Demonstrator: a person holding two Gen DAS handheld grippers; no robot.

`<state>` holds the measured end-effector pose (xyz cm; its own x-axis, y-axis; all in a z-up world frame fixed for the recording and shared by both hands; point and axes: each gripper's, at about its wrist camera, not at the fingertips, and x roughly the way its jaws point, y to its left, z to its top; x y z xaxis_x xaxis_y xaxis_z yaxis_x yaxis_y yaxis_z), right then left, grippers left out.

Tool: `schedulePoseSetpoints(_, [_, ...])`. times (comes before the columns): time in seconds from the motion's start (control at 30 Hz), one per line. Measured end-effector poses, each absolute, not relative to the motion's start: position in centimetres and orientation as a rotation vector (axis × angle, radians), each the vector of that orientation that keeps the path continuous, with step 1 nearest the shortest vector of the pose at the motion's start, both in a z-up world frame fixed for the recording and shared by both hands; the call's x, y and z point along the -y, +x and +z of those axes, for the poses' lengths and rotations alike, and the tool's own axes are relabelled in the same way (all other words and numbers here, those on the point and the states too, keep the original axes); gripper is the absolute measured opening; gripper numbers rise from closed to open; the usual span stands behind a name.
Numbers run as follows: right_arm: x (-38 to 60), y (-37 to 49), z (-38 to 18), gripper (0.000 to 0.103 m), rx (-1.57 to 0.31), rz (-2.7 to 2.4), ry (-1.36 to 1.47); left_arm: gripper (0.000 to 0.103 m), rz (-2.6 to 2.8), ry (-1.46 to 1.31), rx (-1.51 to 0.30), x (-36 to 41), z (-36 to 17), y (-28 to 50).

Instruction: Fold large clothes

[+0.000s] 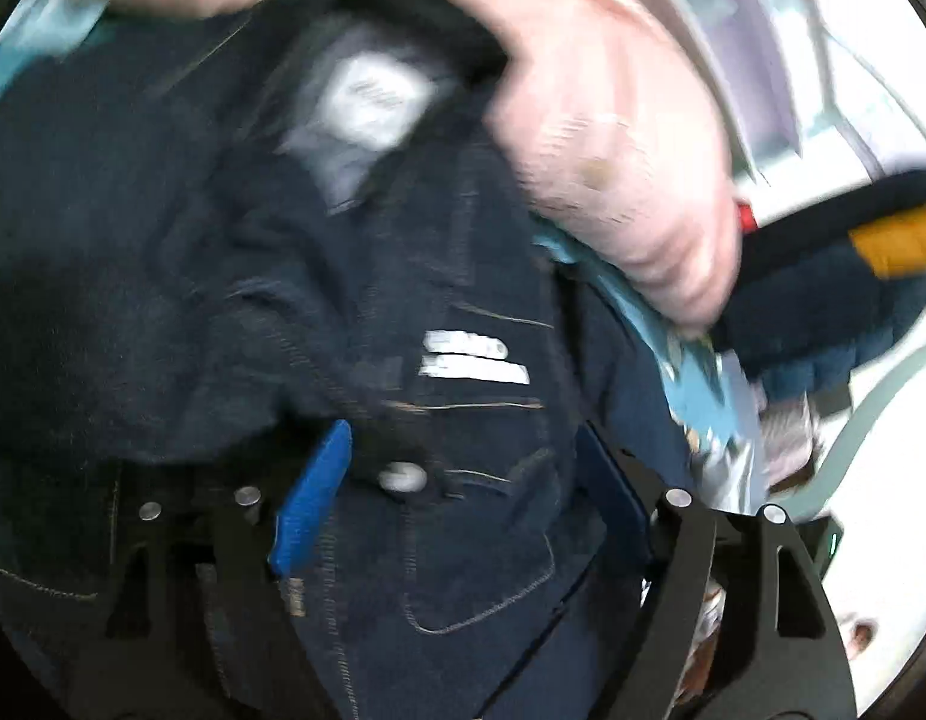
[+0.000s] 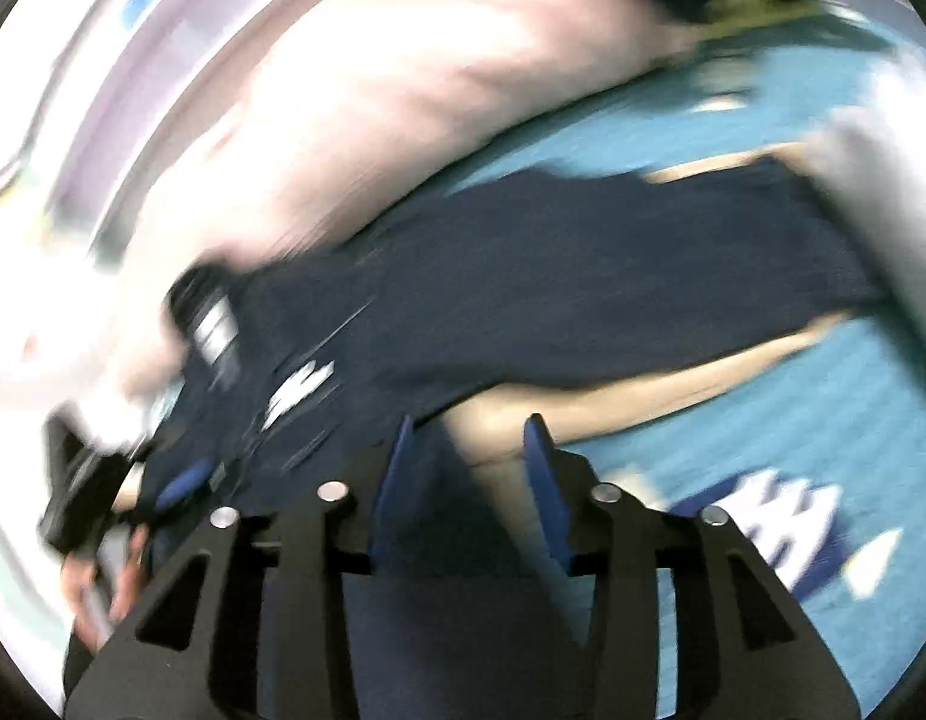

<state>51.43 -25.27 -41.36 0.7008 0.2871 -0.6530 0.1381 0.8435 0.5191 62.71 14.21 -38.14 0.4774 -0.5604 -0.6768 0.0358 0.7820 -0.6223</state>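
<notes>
Denim, dark navy with tan stitching, fills your left wrist view: the jeans (image 1: 343, 276) bunch over your left gripper (image 1: 463, 480), its blue pad (image 1: 312, 501) showing at left while cloth hides the right one, so you cannot tell from this view whether that claw is clenched or released. A white label (image 1: 367, 99) sits on the far folds and a metal button (image 1: 403, 476) lies near the gripper. To the right, a pale pink garment (image 1: 613, 168) lies across the jeans' far edge. In your right wrist view, heavily blurred, the jeans (image 2: 583, 276) stretch across a blue patterned cloth (image 2: 823, 420), with the pink garment (image 2: 433, 72) at far left. Your right gripper (image 2: 469, 468) stands parted, a fold of dark cloth lying between its blue fingers (image 2: 541, 480); a grip cannot be confirmed.
</notes>
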Motion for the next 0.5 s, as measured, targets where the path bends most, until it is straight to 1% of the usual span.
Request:
schedulePoseSetpoints(0.07, [29.1,51.3,-42.1,0.040,-0.777,0.020,0.691,0.086,-0.400,-0.476,-0.992,-12.2,-37.0,62.4])
schedulePoseSetpoints(0.2, [35.1,50.9,-44.3,0.042,-0.734,-0.082,0.921,0.087,-0.343,-0.166,-0.933,-7.4,-36.2,61.4])
schedulePoseSetpoints(0.3, [37.8,51.0,-45.7,0.042,-0.707,-0.104,1.045,0.087,-0.293,0.032,-0.922,-4.3,-37.1,61.0])
schedulePoseSetpoints(0.43, [39.8,50.5,-46.9,0.043,-0.726,-0.275,1.077,0.087,-0.296,0.102,-0.987,-2.8,-39.5,60.6])
schedulePoseSetpoints(0.5, [40.4,50.8,-47.7,0.043,-0.727,-0.268,1.119,0.087,-0.293,0.138,-1.030,-2.1,-41.0,60.8])
